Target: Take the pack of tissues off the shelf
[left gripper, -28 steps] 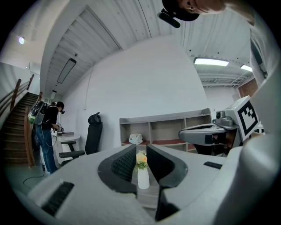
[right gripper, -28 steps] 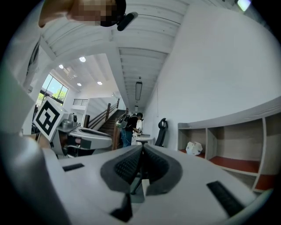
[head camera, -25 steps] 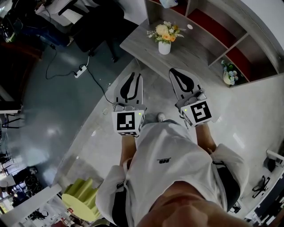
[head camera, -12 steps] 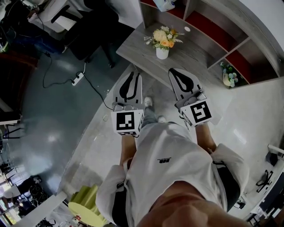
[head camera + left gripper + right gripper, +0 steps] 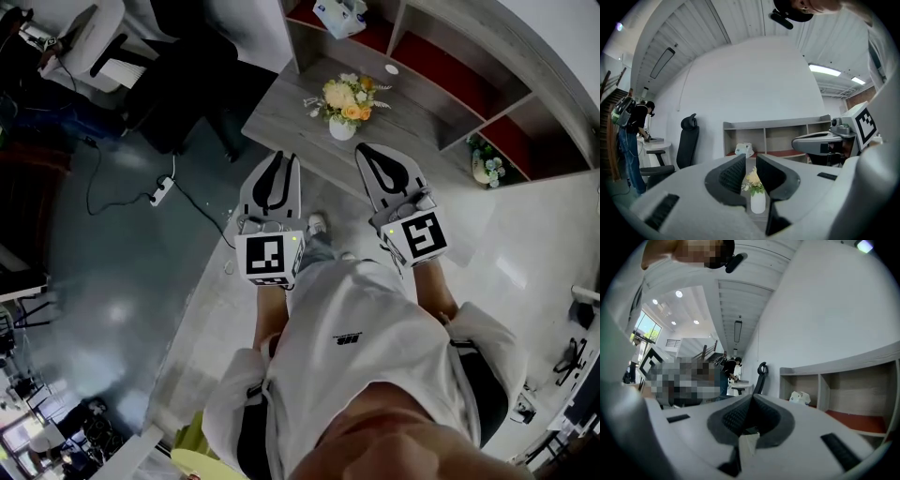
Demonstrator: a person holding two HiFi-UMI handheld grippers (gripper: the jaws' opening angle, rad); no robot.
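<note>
Pack of tissues (image 5: 339, 16) sits in shelf's (image 5: 778, 123) left red-floored bay, well apart from both: left hand-held gripper (image 5: 286, 159) slightly spread, right hand-held gripper (image 5: 367, 149) pressed together, both empty, levelled shelfward, presumably lining up the reach.

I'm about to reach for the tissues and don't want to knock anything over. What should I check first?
1. White tissue pack sits in end compartment of grey shelf: ok.
2. Left gripper empty, jaws slightly apart: ok.
3. Right gripper empty, jaws together: not ok for grasping.
4. White vase of flowers on grey table stands between grippers and pack: not ok.
5. Pack within reach: not ok, far off.
</note>
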